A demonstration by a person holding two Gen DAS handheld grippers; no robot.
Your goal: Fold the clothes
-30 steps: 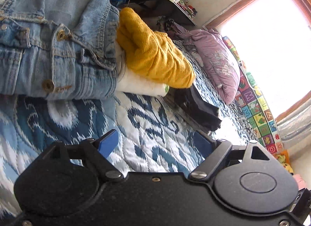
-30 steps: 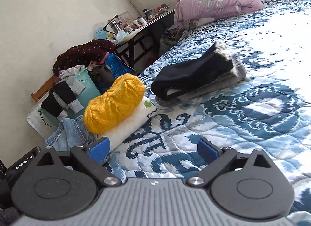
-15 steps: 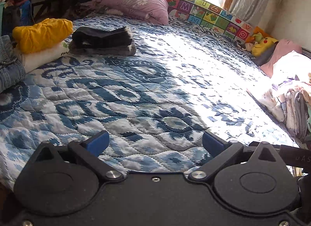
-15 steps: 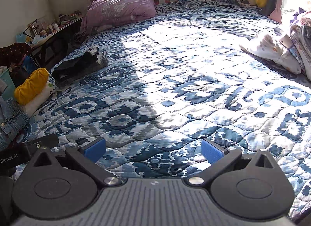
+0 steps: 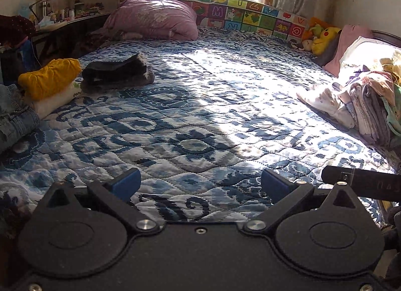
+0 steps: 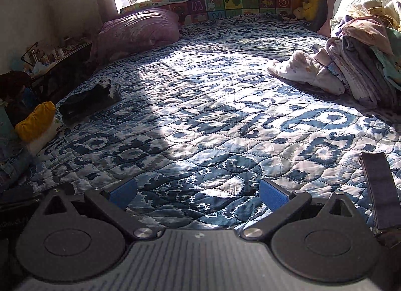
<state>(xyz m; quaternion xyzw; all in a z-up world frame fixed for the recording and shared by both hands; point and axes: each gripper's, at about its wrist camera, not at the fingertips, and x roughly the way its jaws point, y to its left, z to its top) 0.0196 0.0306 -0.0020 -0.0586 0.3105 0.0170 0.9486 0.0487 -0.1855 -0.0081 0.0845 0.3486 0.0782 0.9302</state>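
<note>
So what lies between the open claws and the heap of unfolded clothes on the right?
Only bare blue patterned quilt up to the heap of unfolded clothes, in both wrist views.

Denim jacket [image 5: 15, 118] cut off at left edge; desk clutter [image 5: 62, 11] too small to ID; clothes pile [image 6: 363, 65] runs off right.

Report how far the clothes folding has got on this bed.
Done: along the bed's left edge lie a folded denim jacket, a yellow knit stacked on a white garment, and a dark folded garment. In hand: nothing; the left gripper and right gripper are both open over the quilt. Left: the heap of light clothes on the right side looks unfolded.
</note>
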